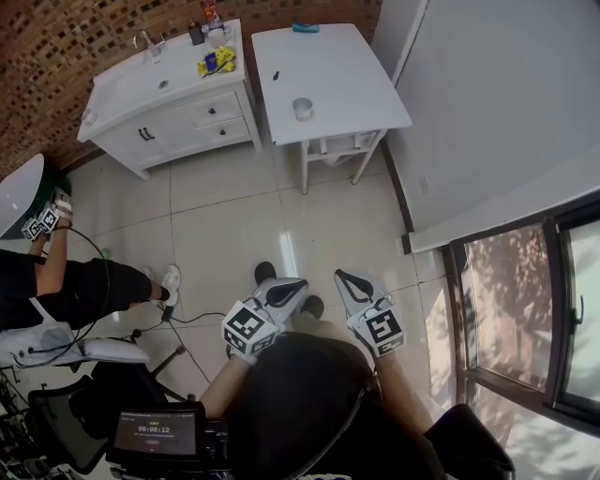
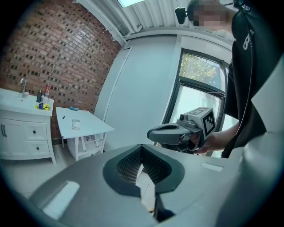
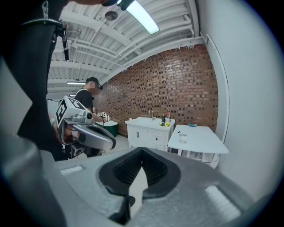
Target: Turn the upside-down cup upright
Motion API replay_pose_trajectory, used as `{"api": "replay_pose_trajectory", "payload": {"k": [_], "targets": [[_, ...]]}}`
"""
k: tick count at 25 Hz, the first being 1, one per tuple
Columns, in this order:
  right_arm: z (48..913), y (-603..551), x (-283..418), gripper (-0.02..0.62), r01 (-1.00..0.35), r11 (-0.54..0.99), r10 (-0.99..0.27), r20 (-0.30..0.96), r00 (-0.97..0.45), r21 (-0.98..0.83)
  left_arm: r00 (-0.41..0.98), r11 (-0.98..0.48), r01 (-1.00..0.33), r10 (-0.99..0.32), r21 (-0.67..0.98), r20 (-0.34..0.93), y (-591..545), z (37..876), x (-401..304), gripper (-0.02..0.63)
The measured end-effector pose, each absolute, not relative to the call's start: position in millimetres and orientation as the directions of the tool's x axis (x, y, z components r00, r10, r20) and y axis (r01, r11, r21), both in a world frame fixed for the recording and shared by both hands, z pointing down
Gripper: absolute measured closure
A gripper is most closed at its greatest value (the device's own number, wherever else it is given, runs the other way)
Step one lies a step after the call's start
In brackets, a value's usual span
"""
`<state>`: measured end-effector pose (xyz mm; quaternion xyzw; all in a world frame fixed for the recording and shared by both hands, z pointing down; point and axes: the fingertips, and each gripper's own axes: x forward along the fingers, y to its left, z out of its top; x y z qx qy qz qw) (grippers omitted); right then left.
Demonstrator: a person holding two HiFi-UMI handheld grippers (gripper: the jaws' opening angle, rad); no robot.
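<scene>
Over by the brick wall, the cup stands on a white surface, a small table set next to a white vanity cabinet with a basin and tap. The cup sits near the front edge of that surface, alone in its patch. A small blue object lies at the far end near the wall. From this far off I cannot tell which way up the cup is.

Both tools are well away from it, held low and close to the person's body above the tiled floor. The left hand-held gripper has its jaws pressed together with nothing between them; its own view shows the ribbed pads meeting at the tip. The right hand-held gripper is the same, jaws together and empty. They are side by side, apart from each other, both pointing roughly toward the table.

On the vanity top there are some yellow packets and a few small bottles by the wall. A second person stands off to the left, near a round white basin. A large window runs along the right side.
</scene>
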<state>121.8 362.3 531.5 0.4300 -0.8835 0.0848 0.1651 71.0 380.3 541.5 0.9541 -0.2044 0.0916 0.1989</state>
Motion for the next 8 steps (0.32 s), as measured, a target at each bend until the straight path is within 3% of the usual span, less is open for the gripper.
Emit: {"api": "replay_pose_trajectory", "payload": {"k": [8], "targets": [[530.2,359.8,120.7,0.603,-0.784,0.620,-0.728,0.361,-0.583,-0.014,0.898,-0.836,-0.430,-0.357,0.341,0.259,378.0,541.5,71.1,0.594]]}}
